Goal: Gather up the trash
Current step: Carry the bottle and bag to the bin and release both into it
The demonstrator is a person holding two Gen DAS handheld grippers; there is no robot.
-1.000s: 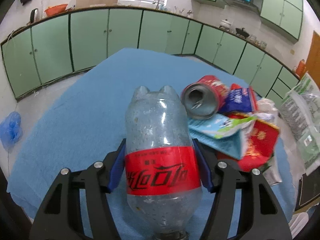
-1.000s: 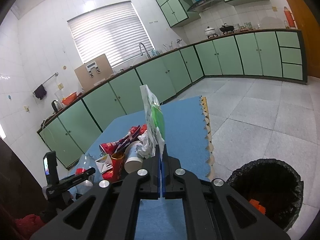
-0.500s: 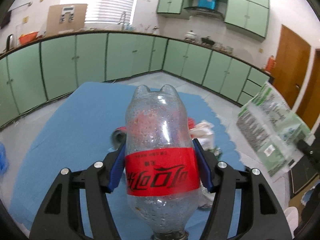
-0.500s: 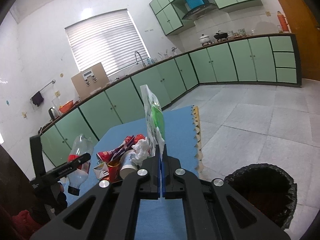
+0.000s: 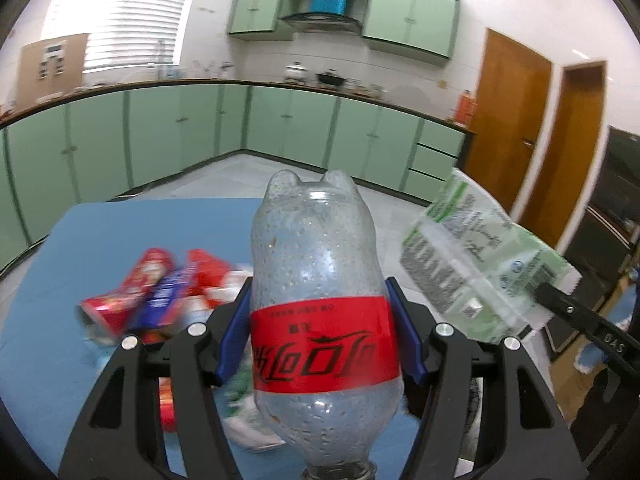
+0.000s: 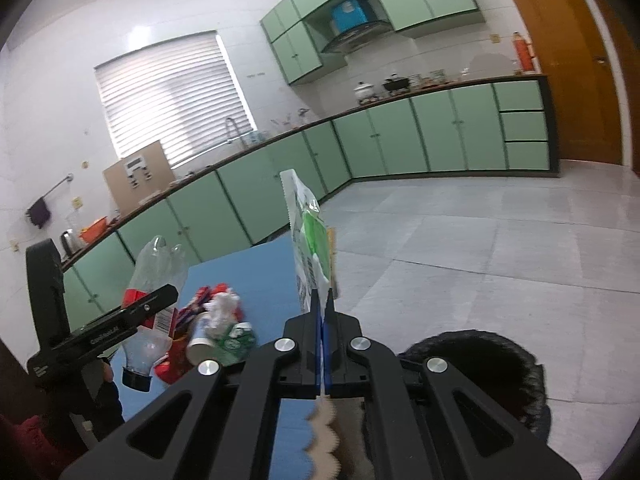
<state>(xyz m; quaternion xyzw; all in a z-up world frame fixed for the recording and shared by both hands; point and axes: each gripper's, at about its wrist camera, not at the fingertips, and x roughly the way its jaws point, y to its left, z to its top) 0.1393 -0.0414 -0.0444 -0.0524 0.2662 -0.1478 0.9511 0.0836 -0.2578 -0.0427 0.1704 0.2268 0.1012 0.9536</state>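
Observation:
My left gripper (image 5: 320,316) is shut on a clear plastic cola bottle (image 5: 320,264) with a red label, its cap end toward the camera, lifted above the blue mat (image 5: 60,264). The right wrist view shows that bottle (image 6: 158,264) at the left, in the left gripper (image 6: 132,312). My right gripper (image 6: 323,300) is shut on a green and white wrapper (image 6: 306,236) that stands upright from its tips. The wrapper (image 5: 472,264) also shows at the right of the left wrist view. A pile of trash (image 5: 160,292) (image 6: 216,320) lies on the mat: red cans, packets, crumpled paper.
A bin lined with a black bag (image 6: 480,360) stands on the tiled floor just beyond the mat's scalloped edge (image 6: 320,436), below my right gripper. Green cabinets (image 6: 440,132) line the walls. Wooden doors (image 5: 508,120) are at the right.
The left gripper has risen and swung right with the bottle, so the trash pile now sits lower left. The right gripper carried the wrapper closer to the bin.

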